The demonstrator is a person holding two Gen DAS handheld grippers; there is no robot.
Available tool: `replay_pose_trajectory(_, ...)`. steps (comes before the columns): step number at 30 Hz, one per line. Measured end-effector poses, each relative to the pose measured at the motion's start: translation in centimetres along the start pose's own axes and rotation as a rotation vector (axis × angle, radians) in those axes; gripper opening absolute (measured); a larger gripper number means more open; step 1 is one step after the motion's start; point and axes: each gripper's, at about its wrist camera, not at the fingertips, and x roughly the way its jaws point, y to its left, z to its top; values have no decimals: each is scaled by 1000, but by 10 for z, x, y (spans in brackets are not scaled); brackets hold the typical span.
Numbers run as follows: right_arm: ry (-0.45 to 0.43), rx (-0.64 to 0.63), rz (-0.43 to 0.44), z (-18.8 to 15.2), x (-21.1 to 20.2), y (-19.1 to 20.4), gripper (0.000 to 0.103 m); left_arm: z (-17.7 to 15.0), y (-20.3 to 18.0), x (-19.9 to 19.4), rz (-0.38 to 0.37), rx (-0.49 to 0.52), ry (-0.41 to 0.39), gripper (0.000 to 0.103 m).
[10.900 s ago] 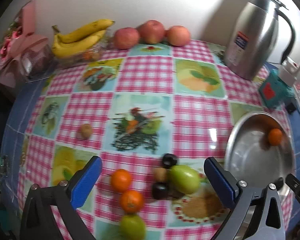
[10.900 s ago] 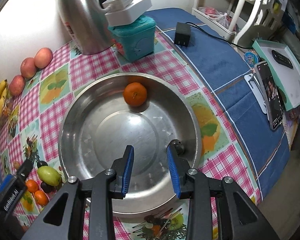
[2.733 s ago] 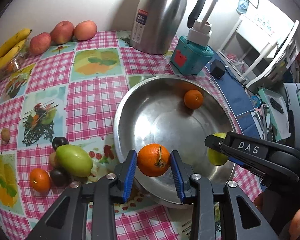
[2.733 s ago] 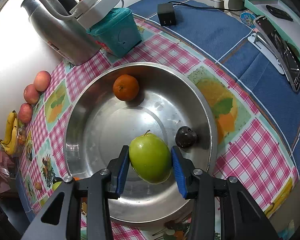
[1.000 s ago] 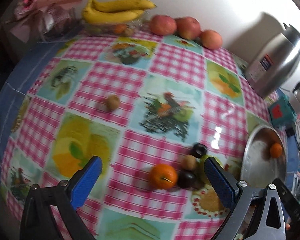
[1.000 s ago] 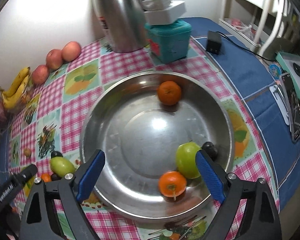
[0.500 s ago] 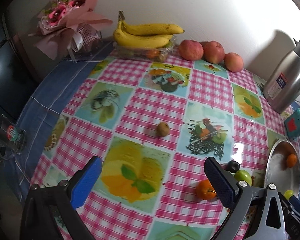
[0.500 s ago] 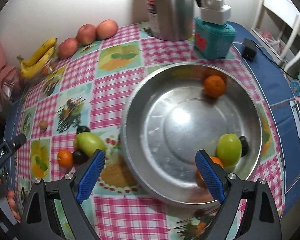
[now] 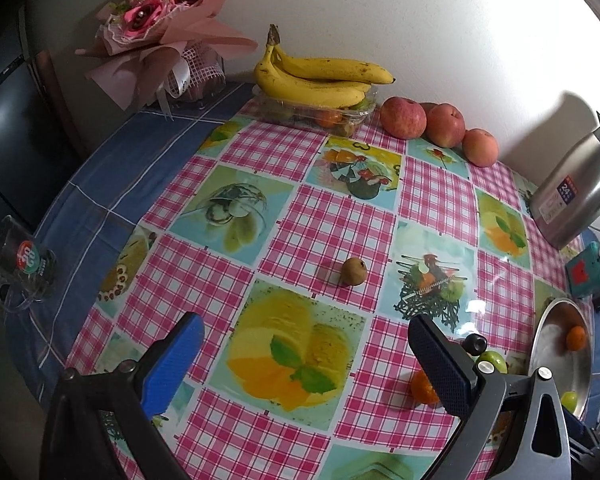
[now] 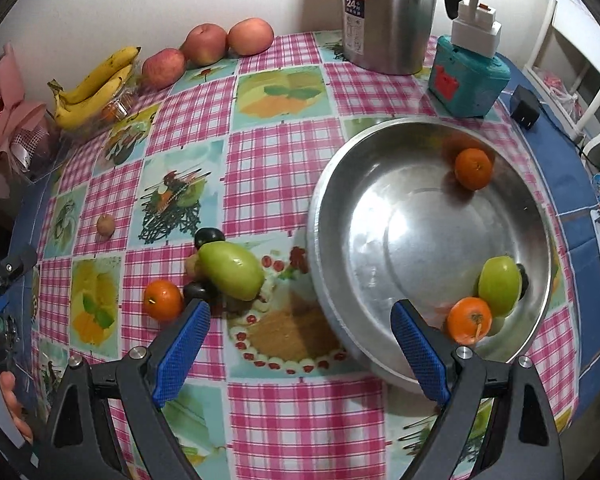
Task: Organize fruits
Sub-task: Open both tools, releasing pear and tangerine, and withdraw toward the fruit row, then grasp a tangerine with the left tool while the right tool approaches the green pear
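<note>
Grippers, left [image 9: 305,354] and right [image 10: 300,340], we see wide open and empty, bowl [image 10: 339,184] right, orange [image 10: 162,300] left.

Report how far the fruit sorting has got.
Done: two oranges, a green fruit and a dark one sit in the metal bowl. In hand: nothing; the left claw and right claw are open. Left: an orange, the green fruit, small dark fruits beside it, a brown fruit.
</note>
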Motion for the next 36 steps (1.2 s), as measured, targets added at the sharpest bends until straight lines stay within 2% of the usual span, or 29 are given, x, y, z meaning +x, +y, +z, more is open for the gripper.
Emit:
replay_pose_trajectory(7,21,-20,-12,0,7,13,92,-6,-12,16,-43,18,61,103)
replay_pose_trajectory(16,62,42,-70,2,15,-8,92,-20,-40,41,-57,82,144,103)
replay_pose_trajectory(22,71,79,-71,4,15,-18,92,-28,-55,52,-108,92,190,103)
replay_pose_trajectory(27,74,92,-73,3,14,-23,92,-33,-59,63,-199,32,270,103)
replay_pose_trajectory(32,64,88,-73,4,13,-23,92,-42,-58,76,-224,-24,342,97)
replay_pose_trajectory(36,66,88,-74,4,13,-23,92,-46,-64,82,-224,-14,367,92)
